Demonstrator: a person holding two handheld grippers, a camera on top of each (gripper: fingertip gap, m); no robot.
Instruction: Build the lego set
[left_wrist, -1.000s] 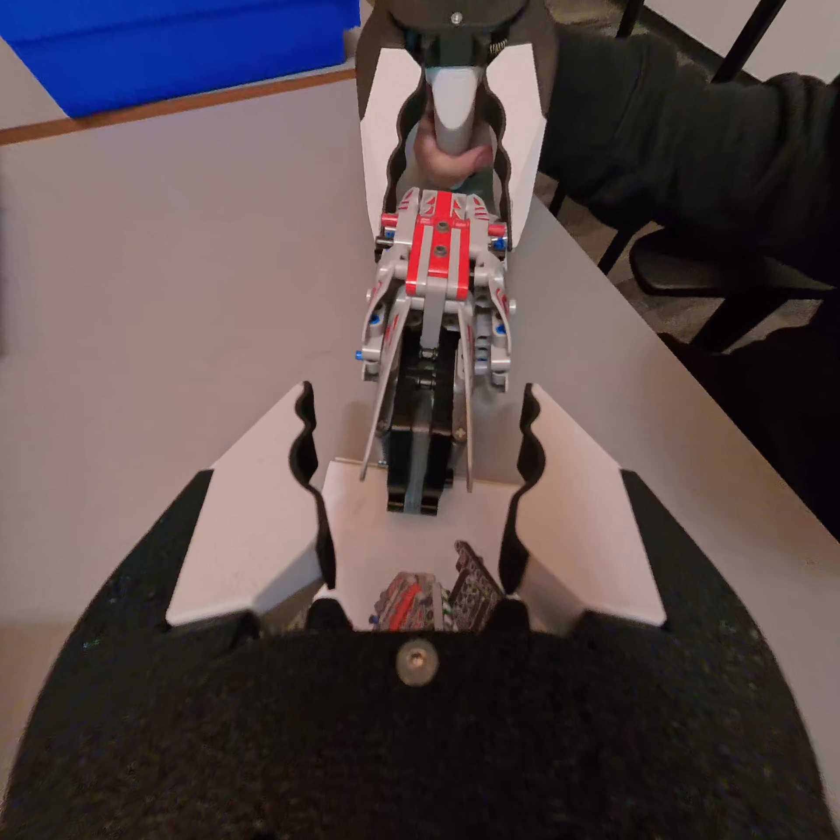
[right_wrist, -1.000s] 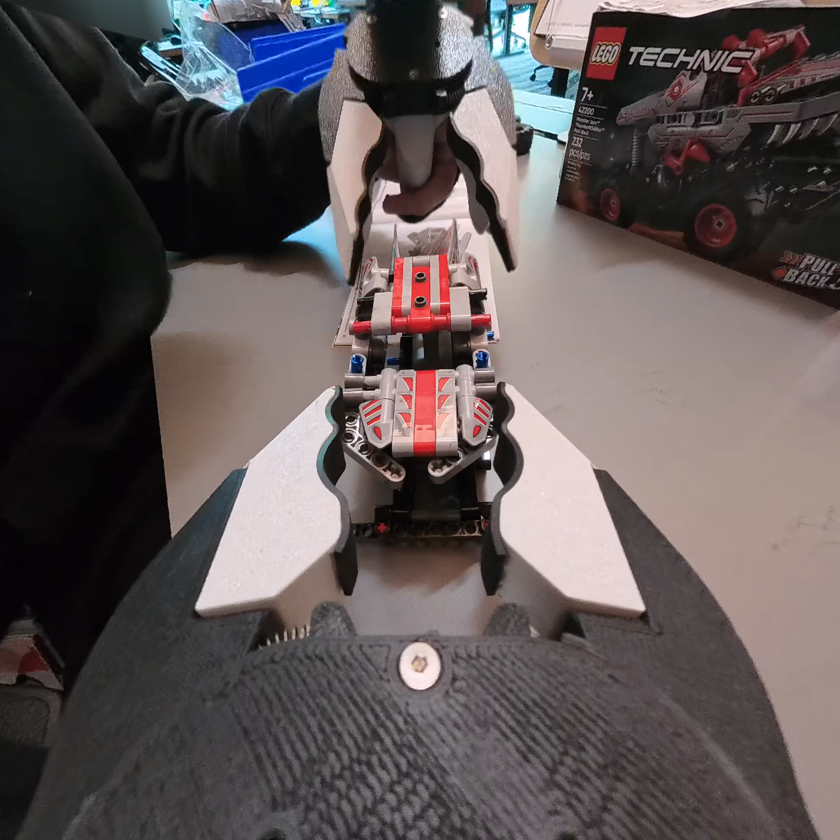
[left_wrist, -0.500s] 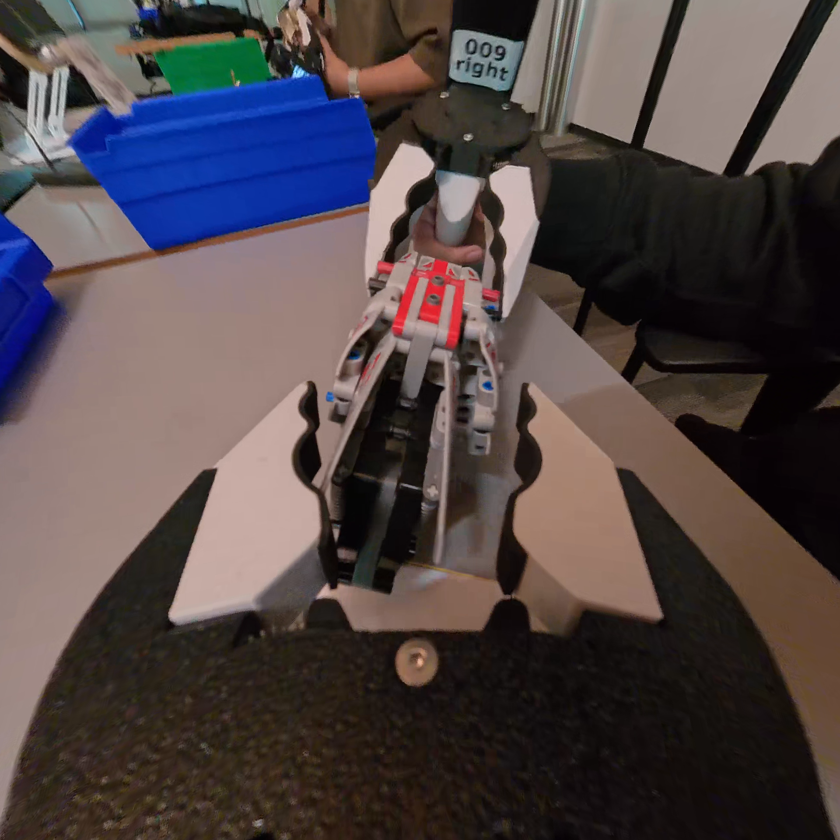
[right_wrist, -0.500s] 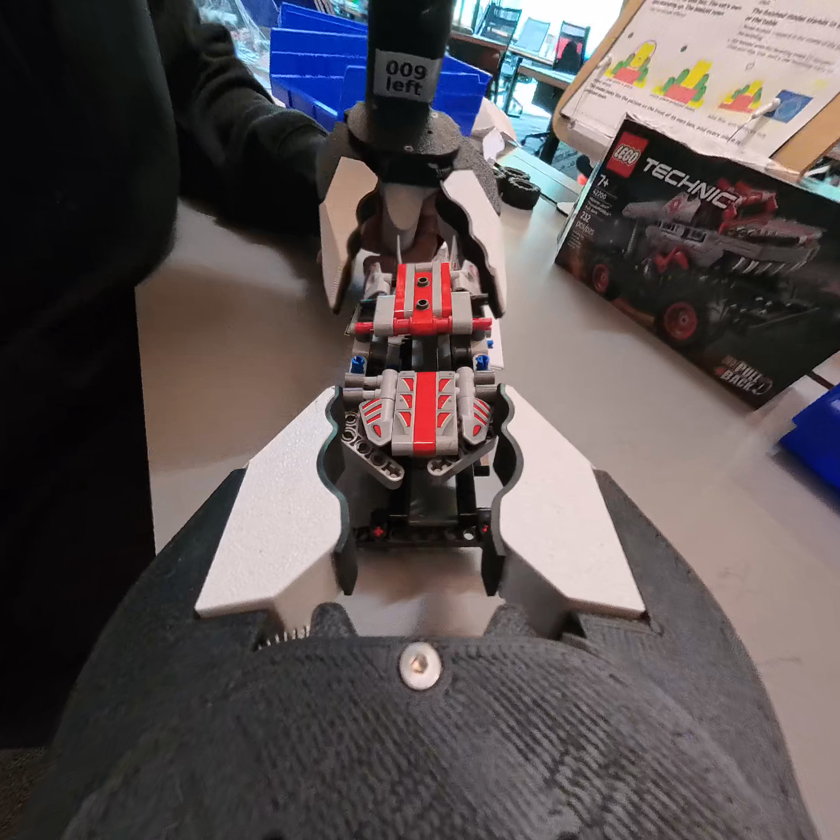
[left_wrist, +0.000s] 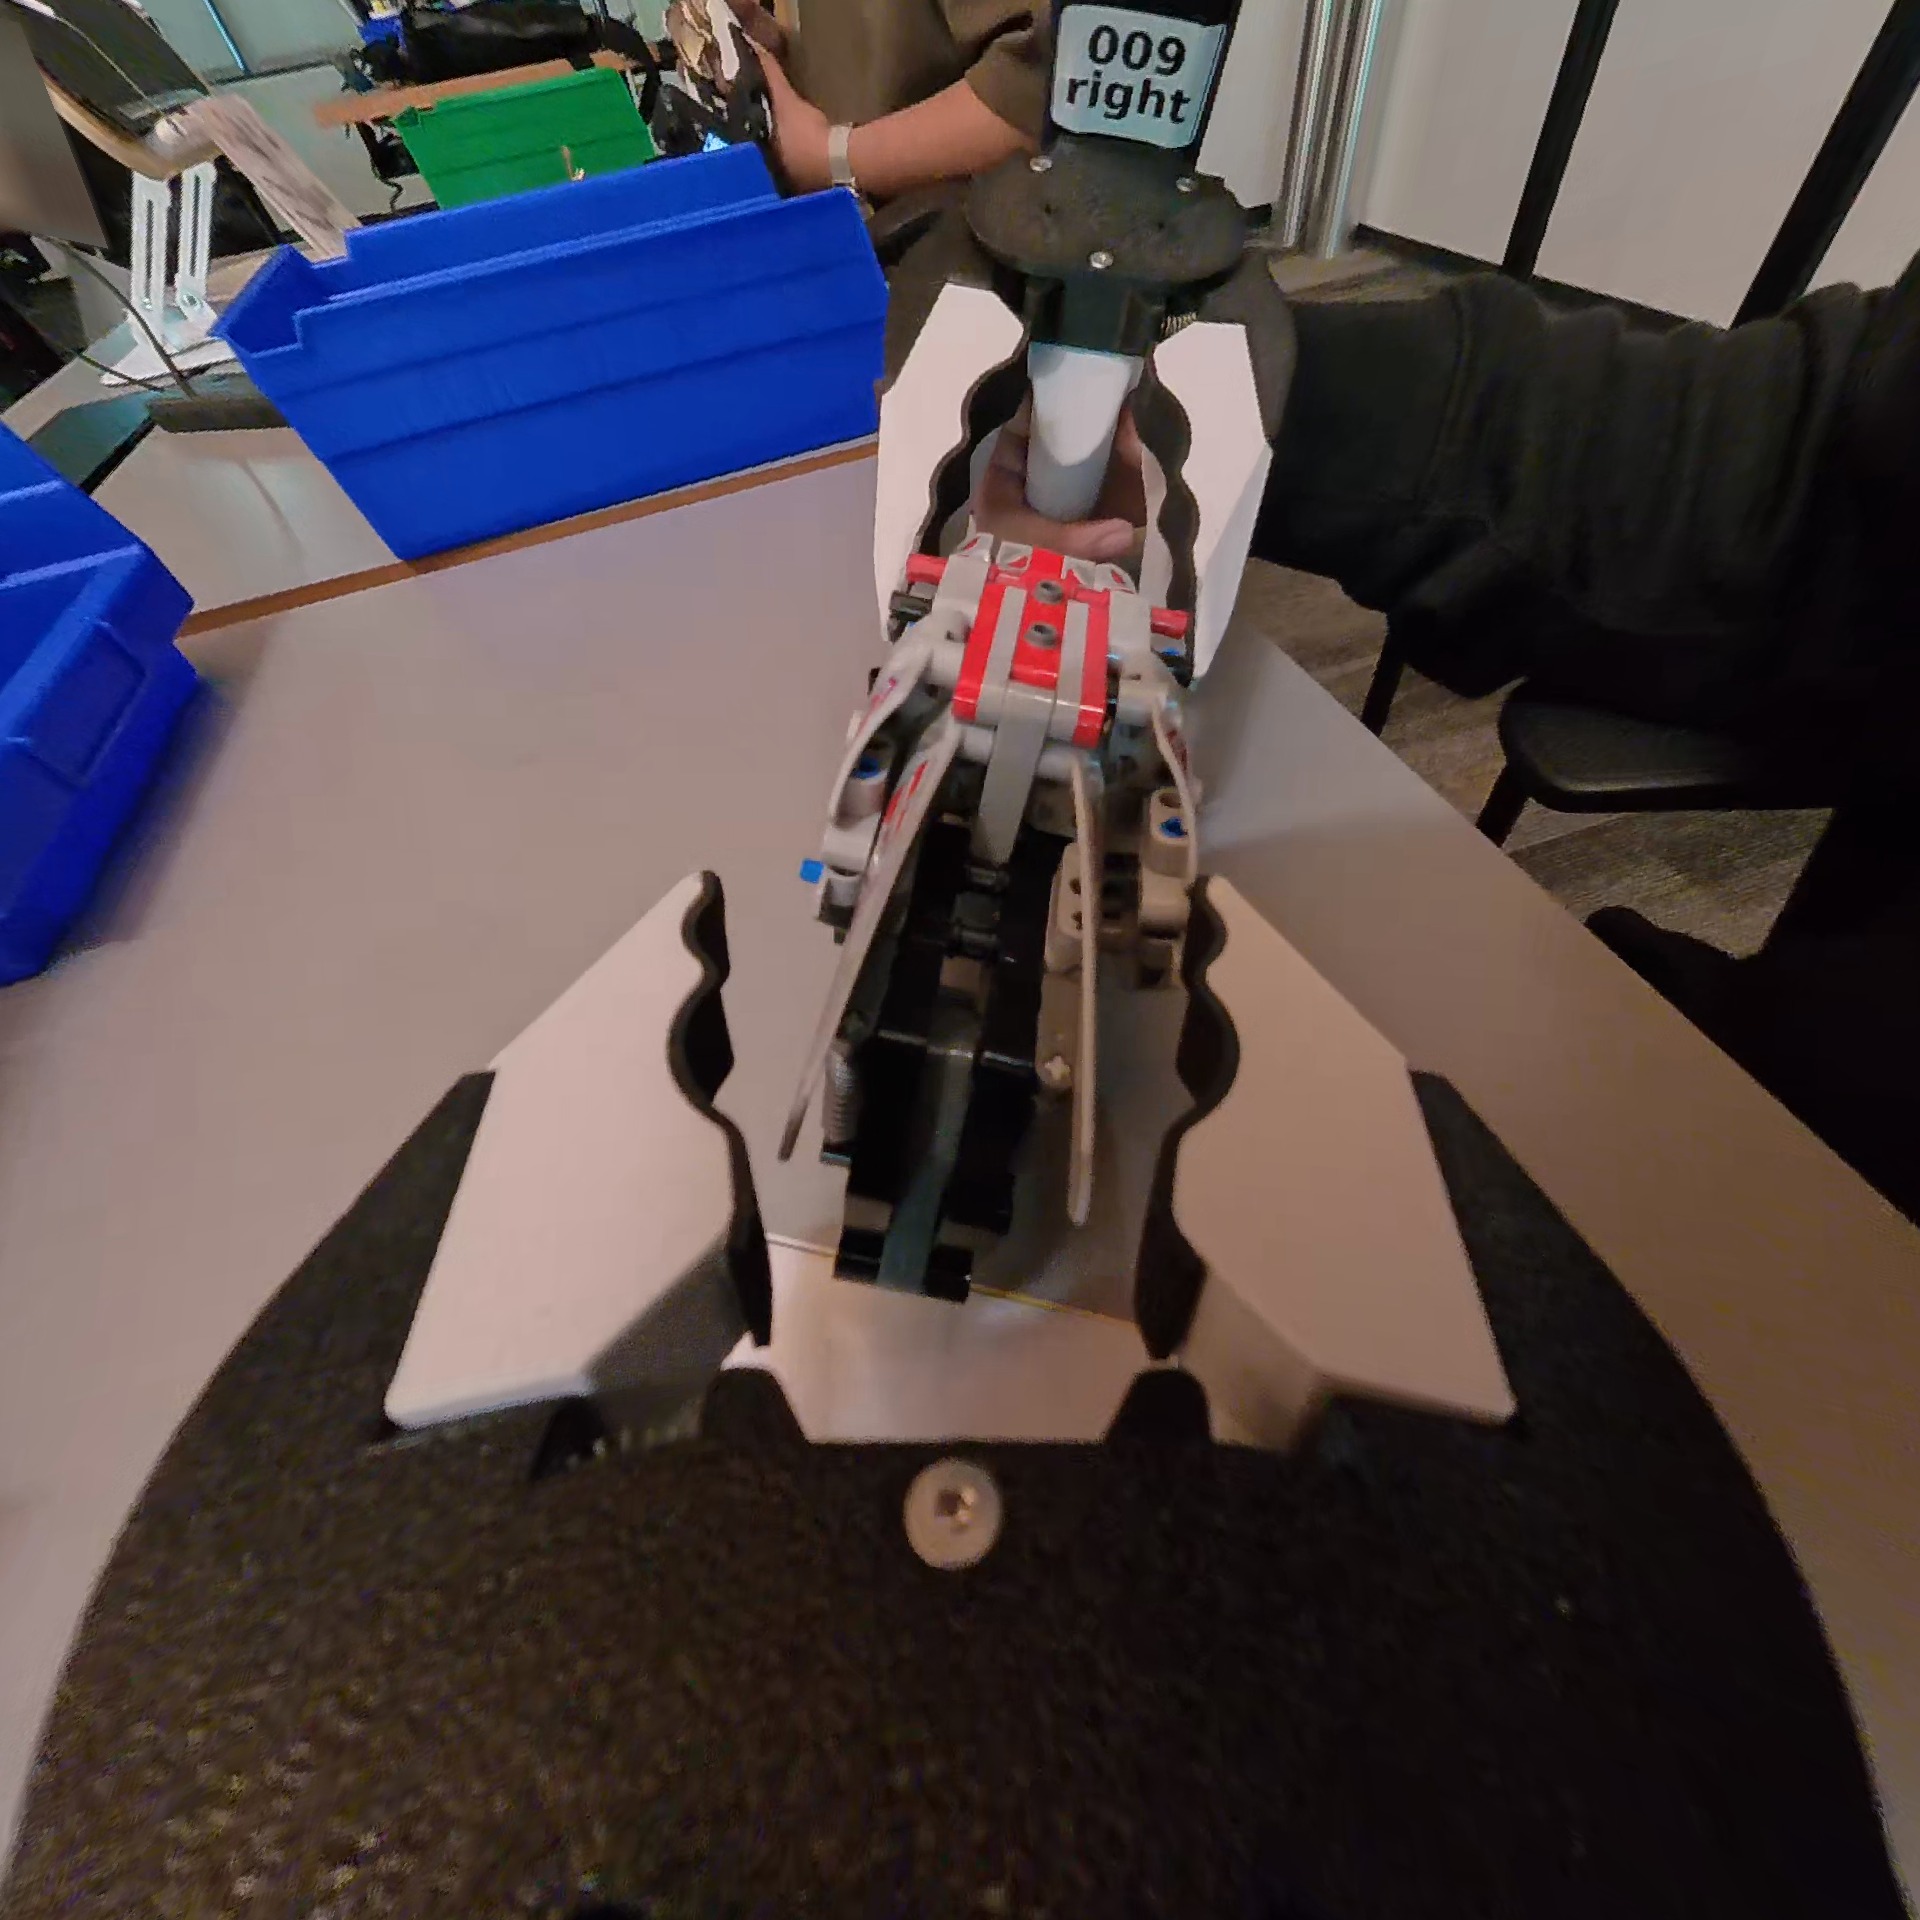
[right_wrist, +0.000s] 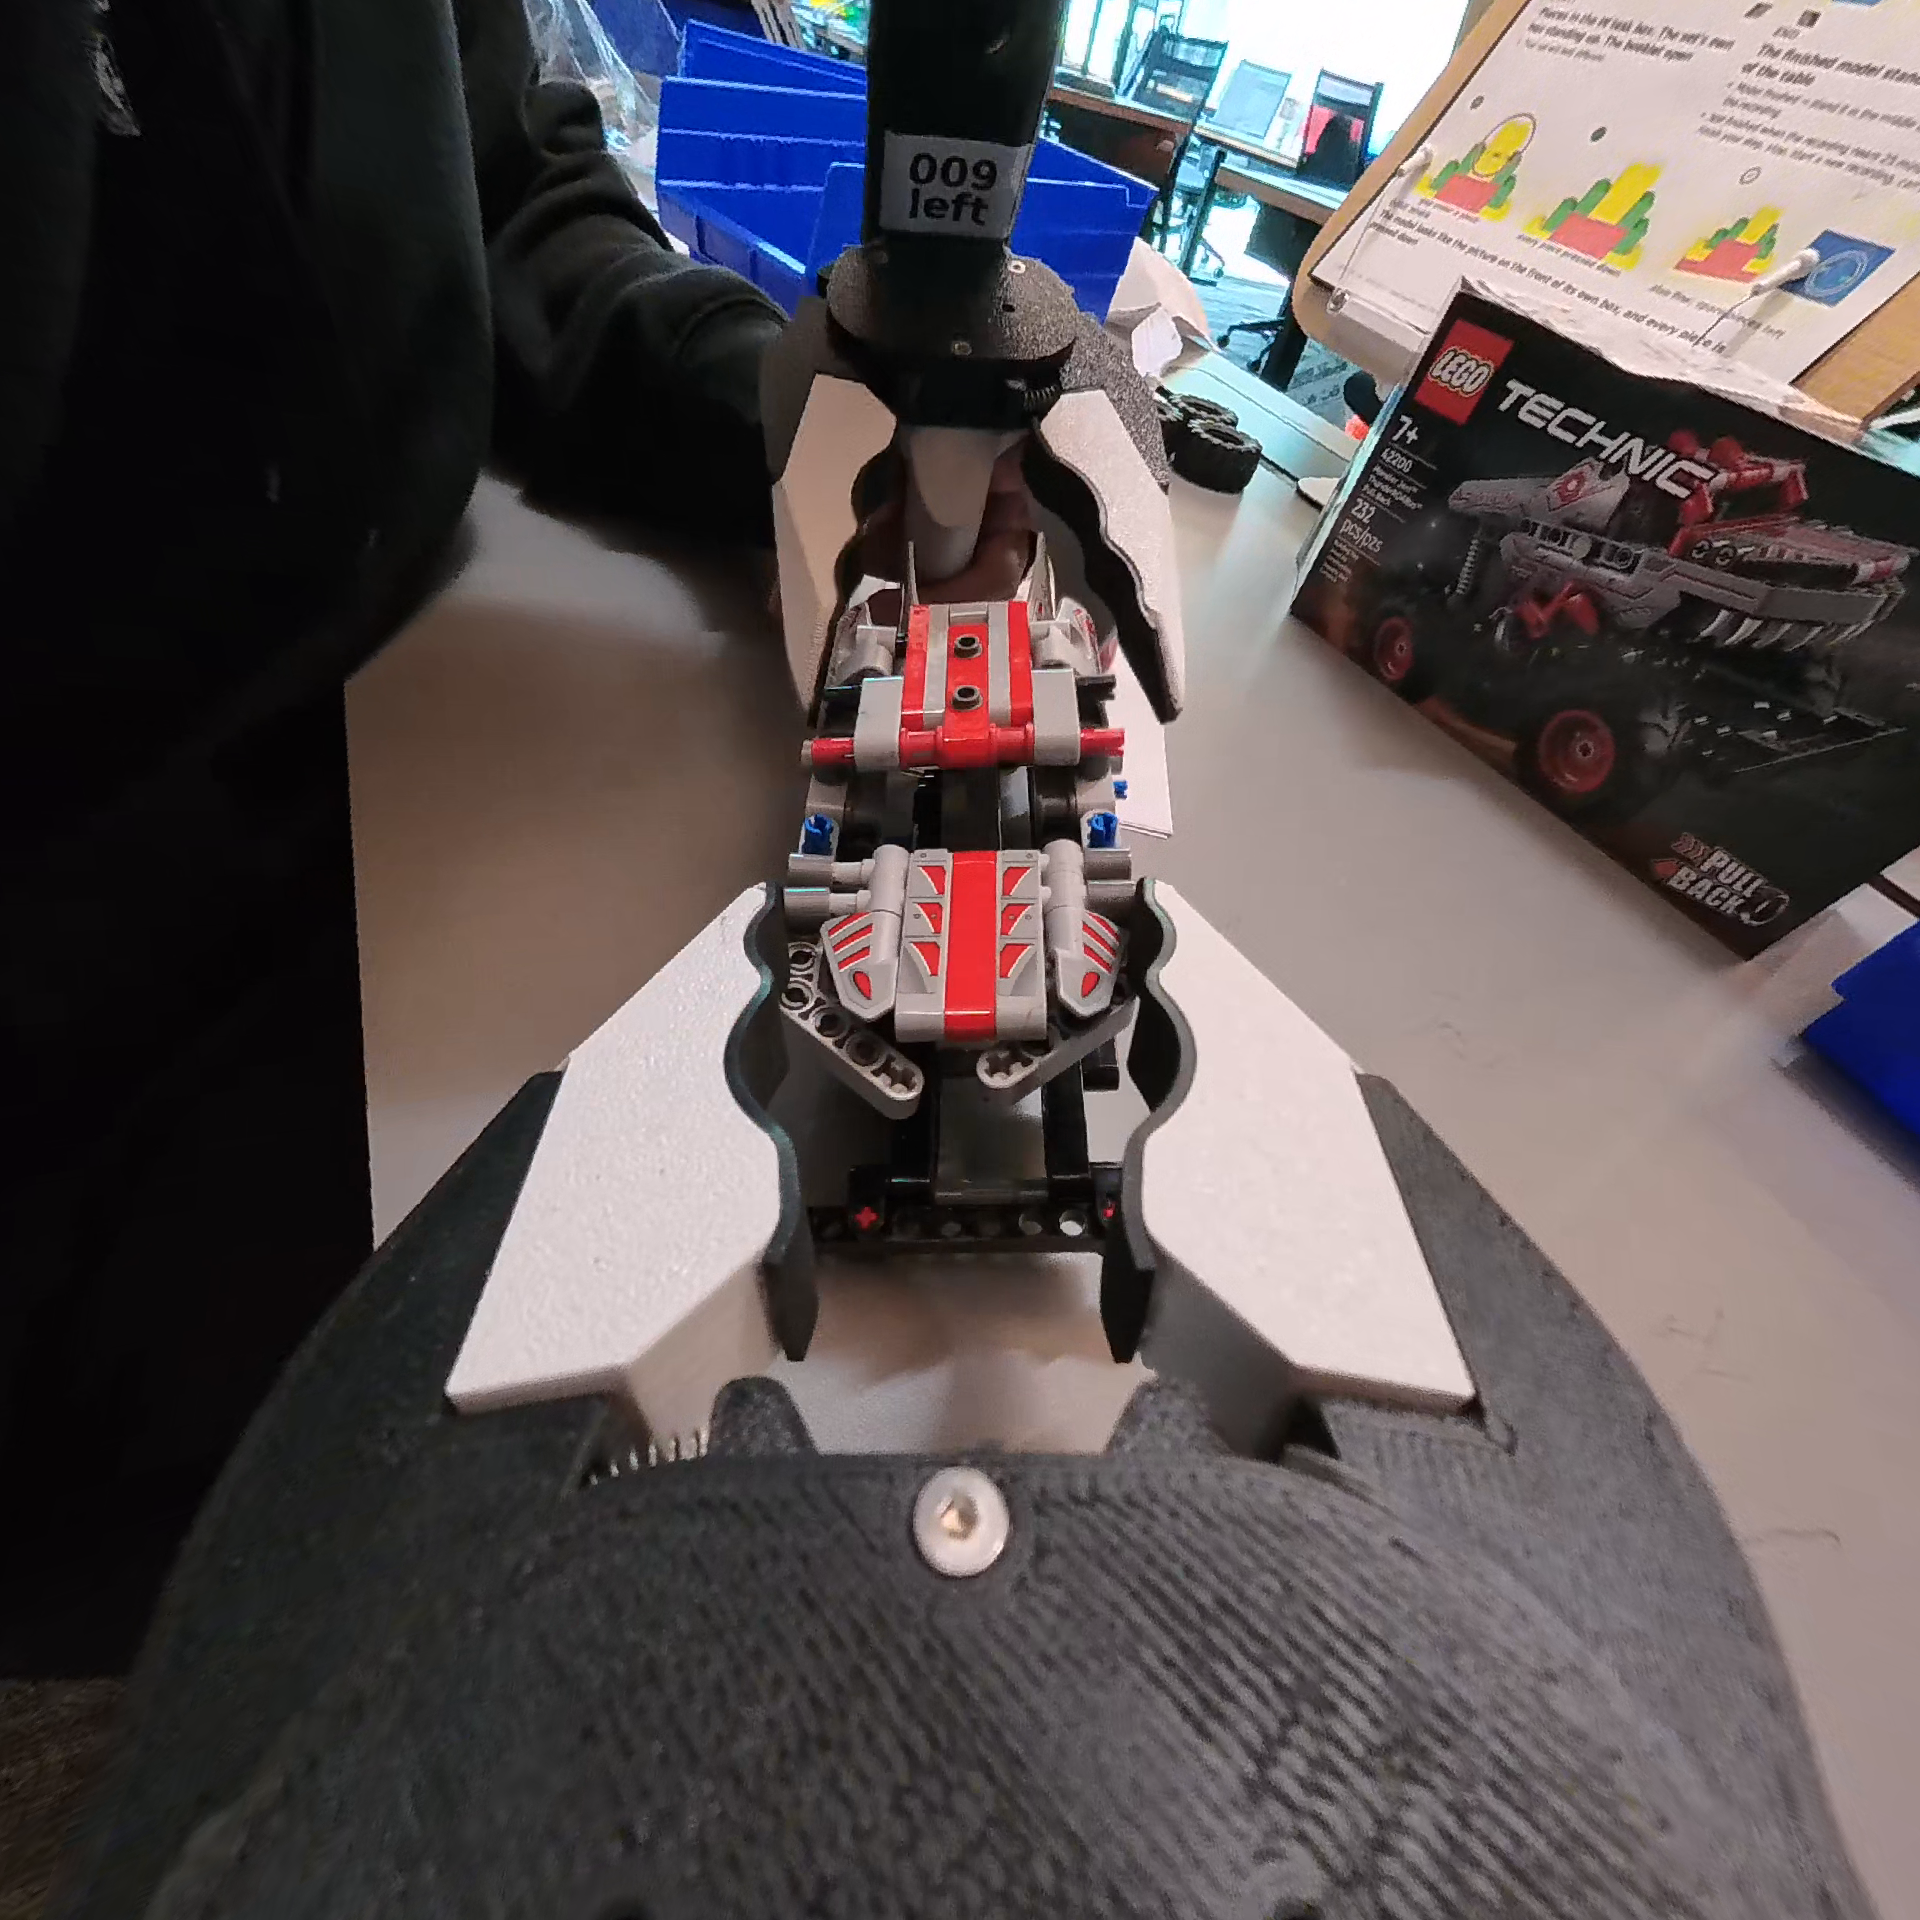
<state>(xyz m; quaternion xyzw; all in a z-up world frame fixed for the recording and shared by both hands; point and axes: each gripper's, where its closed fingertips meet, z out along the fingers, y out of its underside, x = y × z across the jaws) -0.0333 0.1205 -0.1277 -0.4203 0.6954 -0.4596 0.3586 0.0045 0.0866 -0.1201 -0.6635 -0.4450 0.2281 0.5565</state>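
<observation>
Grey table (right_wrist: 1455, 1039) holds the printed set box (right_wrist: 1621, 623), right of the model. Grey-red-black brick truck chassis w/ body panels (right_wrist: 966, 935) is held above the table, no wheels fitted yet; loose black tyres (right_wrist: 1205, 442) lie beyond it. Judging: body mostly done, wheels and trim left. Right gripper (right_wrist: 961, 1122) is clamped on its near end; left gripper (left_wrist: 961, 1101) spread apart around the far end, not gripping.

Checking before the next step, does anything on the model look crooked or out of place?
Nothing stands out. The model looks symmetric and intact, with the right claw shut on one end and the left claw around the other.
</observation>
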